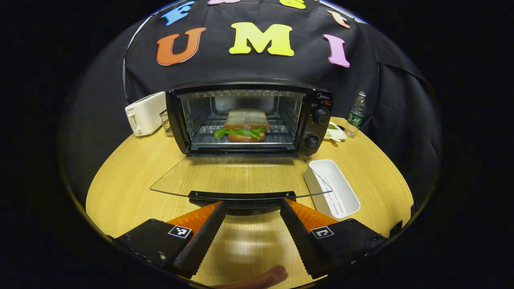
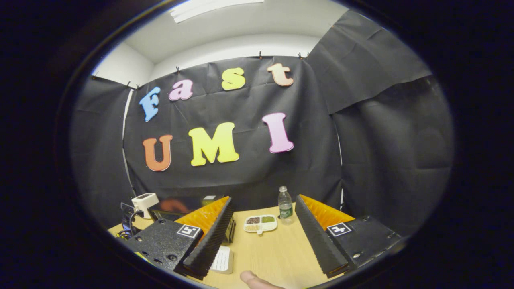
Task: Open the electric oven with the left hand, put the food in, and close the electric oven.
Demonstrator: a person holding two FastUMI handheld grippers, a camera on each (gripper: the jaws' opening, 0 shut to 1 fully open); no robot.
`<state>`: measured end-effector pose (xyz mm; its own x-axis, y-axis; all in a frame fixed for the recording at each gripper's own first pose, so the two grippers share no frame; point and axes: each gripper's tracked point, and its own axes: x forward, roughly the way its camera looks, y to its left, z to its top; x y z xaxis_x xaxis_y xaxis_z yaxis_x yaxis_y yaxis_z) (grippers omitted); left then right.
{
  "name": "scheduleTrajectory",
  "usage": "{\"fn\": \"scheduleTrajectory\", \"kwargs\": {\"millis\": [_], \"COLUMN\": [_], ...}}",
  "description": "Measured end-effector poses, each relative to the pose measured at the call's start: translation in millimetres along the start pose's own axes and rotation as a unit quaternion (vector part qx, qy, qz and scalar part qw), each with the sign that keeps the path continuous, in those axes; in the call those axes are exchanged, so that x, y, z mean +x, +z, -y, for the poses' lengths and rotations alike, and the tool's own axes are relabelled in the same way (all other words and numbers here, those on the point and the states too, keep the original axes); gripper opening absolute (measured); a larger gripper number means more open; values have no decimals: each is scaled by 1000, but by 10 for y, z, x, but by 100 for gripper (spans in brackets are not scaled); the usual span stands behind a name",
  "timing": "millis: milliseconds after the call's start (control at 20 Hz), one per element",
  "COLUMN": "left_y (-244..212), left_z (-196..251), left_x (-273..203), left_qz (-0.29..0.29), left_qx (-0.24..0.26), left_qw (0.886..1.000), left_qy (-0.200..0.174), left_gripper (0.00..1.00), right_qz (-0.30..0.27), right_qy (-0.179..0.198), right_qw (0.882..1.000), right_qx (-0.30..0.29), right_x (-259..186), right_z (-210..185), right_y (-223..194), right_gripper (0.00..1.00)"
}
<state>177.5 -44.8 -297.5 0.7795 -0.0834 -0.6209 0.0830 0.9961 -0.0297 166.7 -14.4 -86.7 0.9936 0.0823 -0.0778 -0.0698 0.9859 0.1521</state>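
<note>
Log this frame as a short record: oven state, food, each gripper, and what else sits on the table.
oven: on the wooden table, door folded down flat and open
food: sandwich with lettuce, on the rack inside the oven
left gripper: open, fingers either side of the door handle, not pressing on it
right gripper: open, empty, raised above the table
other items: white tray right of the door; toaster; water bottle; divided snack dish

Bright overhead light | sharp centre | fisheye-bent edges | fingertip perhaps blurred
</note>
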Motion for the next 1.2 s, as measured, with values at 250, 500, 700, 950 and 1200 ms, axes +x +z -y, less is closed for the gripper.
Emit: {"fn": "scheduleTrajectory", "kwargs": {"millis": [250,500,700,950,1200], "left_y": [344,684,978,1401,1548], "left_z": [-61,-148,-184,-240,-266], "left_x": [-28,-38,26,213,119], "left_qz": [42,77,116,174,198], "left_qx": [7,10,11,19,9], "left_qw": [999,997,993,984,980], "left_qy": [10,18,19,17,14], "left_gripper": [92,96,96,97,95], "right_qz": [0,-1,-4,2,0], "right_qy": [4,0,-1,-3,-4], "right_qw": [1000,1000,1000,1000,1000], "right_qx": [-7,-12,-13,-15,-15], "right_x": [-32,-70,-102,-190,-252], "right_z": [-7,23,8,19,44], "right_y": [-9,6,-4,32,27], "right_gripper": [87,87,99,99,99]}}
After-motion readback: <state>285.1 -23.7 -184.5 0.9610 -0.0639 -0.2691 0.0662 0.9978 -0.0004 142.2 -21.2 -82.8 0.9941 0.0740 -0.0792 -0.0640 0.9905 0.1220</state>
